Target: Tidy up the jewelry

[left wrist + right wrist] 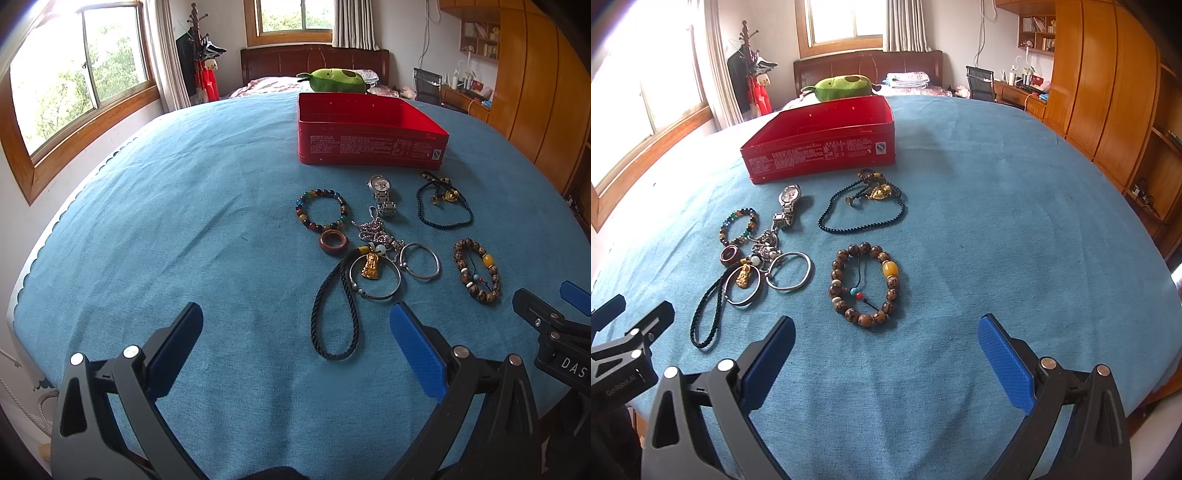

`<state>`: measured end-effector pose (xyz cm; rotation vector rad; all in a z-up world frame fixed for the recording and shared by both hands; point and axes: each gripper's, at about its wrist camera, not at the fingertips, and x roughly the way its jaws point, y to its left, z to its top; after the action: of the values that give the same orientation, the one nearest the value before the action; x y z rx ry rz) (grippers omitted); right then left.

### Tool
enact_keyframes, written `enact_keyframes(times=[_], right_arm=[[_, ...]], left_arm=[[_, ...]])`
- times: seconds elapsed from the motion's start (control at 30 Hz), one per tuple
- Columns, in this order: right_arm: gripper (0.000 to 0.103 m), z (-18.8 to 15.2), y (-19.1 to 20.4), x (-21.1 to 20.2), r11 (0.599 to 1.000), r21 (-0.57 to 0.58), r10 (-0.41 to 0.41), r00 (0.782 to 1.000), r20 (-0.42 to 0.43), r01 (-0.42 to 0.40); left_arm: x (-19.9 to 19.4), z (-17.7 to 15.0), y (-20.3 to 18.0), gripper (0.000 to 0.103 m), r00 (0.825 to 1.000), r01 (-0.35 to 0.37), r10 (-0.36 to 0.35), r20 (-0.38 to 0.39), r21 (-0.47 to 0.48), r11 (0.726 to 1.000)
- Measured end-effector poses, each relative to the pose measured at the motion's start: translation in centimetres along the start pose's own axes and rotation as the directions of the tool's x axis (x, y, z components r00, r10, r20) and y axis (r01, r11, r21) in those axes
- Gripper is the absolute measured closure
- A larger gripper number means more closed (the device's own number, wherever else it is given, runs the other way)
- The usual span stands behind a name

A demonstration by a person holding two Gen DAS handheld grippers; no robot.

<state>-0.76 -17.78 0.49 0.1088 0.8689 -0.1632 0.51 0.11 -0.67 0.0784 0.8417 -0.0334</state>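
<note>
An open red tin box stands on the blue cloth. In front of it lies a spread of jewelry: a silver watch, a multicoloured bead bracelet, a brown ring, a gold pendant on a black cord, two silver bangles, a black bead necklace and a brown wooden bead bracelet. My left gripper is open, nothing in it. My right gripper is open just short of the wooden bracelet.
The blue cloth covers a wide surface. A green plush toy lies behind the box. Wooden wardrobes stand on the right, windows on the left. The right gripper's body shows at the left view's right edge.
</note>
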Motion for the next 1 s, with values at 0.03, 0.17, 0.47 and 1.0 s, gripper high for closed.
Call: enact_keyframes(times=[0.03,0.17,0.47,1.0], right_arm=[[0.004,0.0,0.0,0.0,1.0,0.0,0.0,1.0,0.0,0.0],[0.004,-0.1,0.1,0.0,1.0,0.0,0.0,1.0,0.0,0.0],[0.004,0.7,-0.3,0.5,0.998,-0.002,0.056,0.998,-0.012,-0.056],[0.004,6.6,-2.4,4.4,0.958,-0.008,0.287,0.955,-0.081,-0.288]], left_arm=[[0.0,0.0,0.0,0.003,1.0,0.0,0.0,-0.002,0.0,1.0],[0.2,-0.1,0.0,0.003,1.0,-0.001,0.001,-0.004,-0.001,1.0],[0.8,0.2,0.5,0.003,0.999,0.03,-0.031,-0.02,-0.022,0.999],[5.1,4.7,3.0,0.003,0.987,0.102,-0.111,-0.118,-0.073,0.992]])
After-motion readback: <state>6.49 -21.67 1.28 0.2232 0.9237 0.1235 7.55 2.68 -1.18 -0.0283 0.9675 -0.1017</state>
